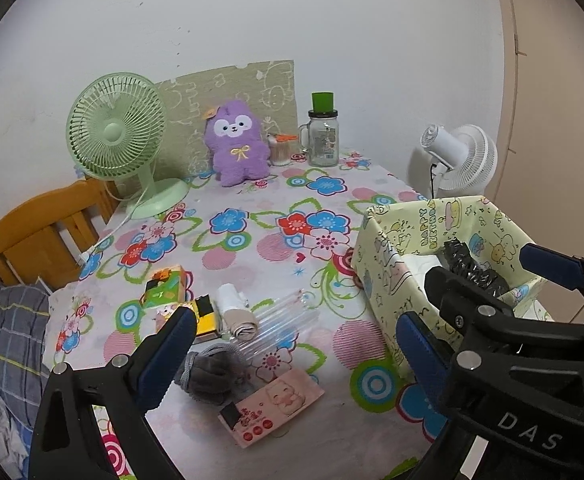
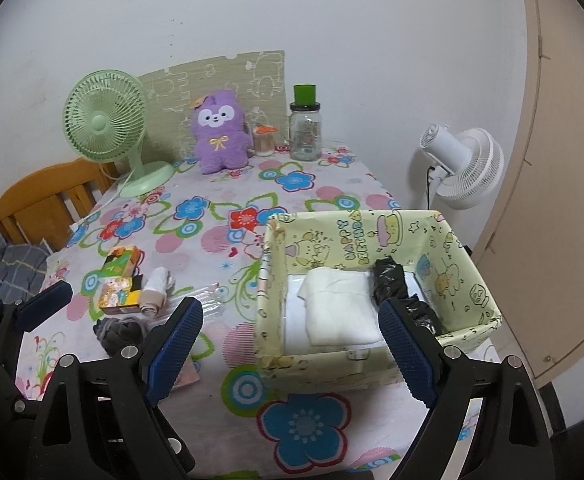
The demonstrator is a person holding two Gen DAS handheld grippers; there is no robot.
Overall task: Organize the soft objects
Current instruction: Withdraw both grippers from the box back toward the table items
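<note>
My left gripper (image 1: 296, 340) stands open above a grey knitted sock (image 1: 208, 372) and a rolled white and beige sock (image 1: 236, 314) on the flowered tablecloth, with nothing between its fingers. My right gripper (image 2: 290, 346) is open too, over the near wall of a yellow birthday-paper box (image 2: 372, 364). Inside the box lie a folded white cloth (image 2: 340, 308) and a crumpled black bag (image 2: 396, 284). A purple plush toy (image 1: 238, 140) sits upright at the table's far edge.
Near the socks lie a clear plastic sleeve (image 1: 280, 320), small colourful cartons (image 1: 164, 286) and a pink packet (image 1: 276, 404). At the back stand a green fan (image 1: 116, 136), a glass jar (image 1: 324, 136) and a white fan (image 1: 464, 160). A wooden chair (image 1: 40, 232) is on the left.
</note>
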